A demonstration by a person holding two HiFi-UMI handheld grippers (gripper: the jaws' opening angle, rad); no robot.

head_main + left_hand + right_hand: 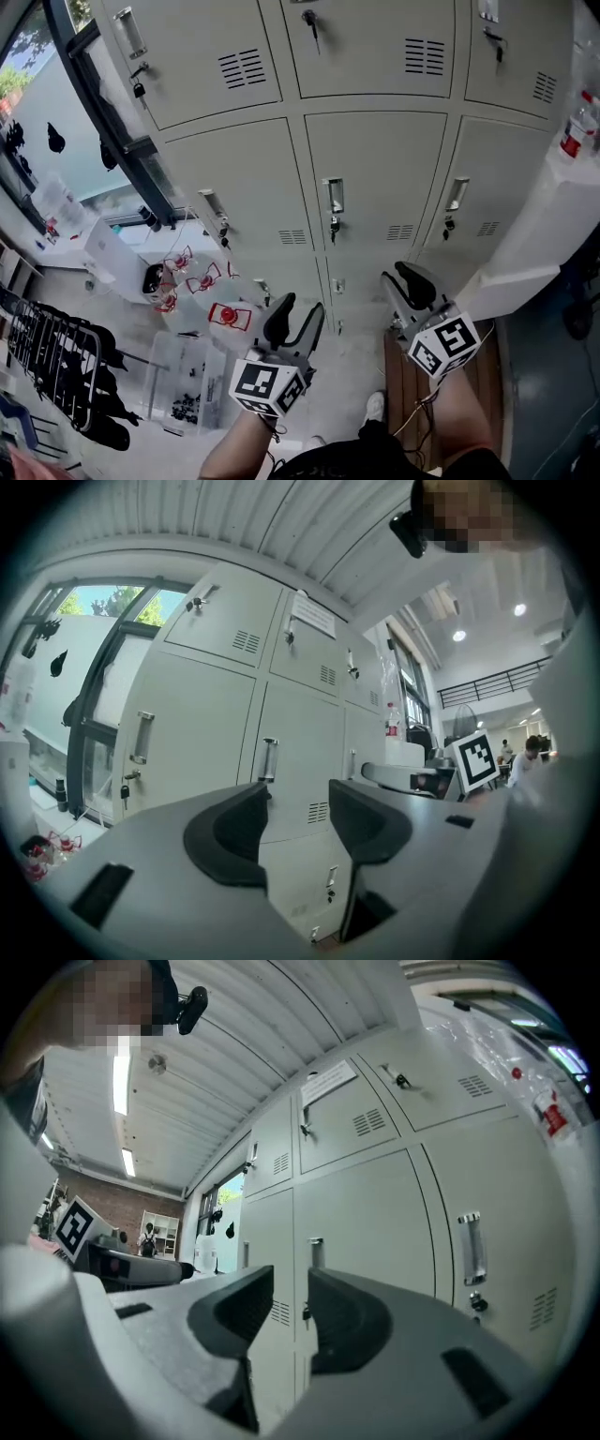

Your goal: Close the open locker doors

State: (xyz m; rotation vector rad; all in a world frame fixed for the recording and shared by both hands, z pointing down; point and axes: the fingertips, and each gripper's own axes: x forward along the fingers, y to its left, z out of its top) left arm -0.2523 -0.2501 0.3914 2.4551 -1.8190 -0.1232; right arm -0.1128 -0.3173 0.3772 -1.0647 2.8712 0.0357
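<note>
Left gripper (295, 321): fingers (230, 832) spread, nothing between them. Right gripper (403, 286): fingers (352, 1321) spread too, narrower gap, empty. Both side by side, facing grey lockers (375, 159), clear of fronts. Locker doors in view lie flush, handles (334, 195) outward. White panel (553, 225) at right juts out from lockers; cannot tell whether door. Bottle (576, 131) at its top.
</note>
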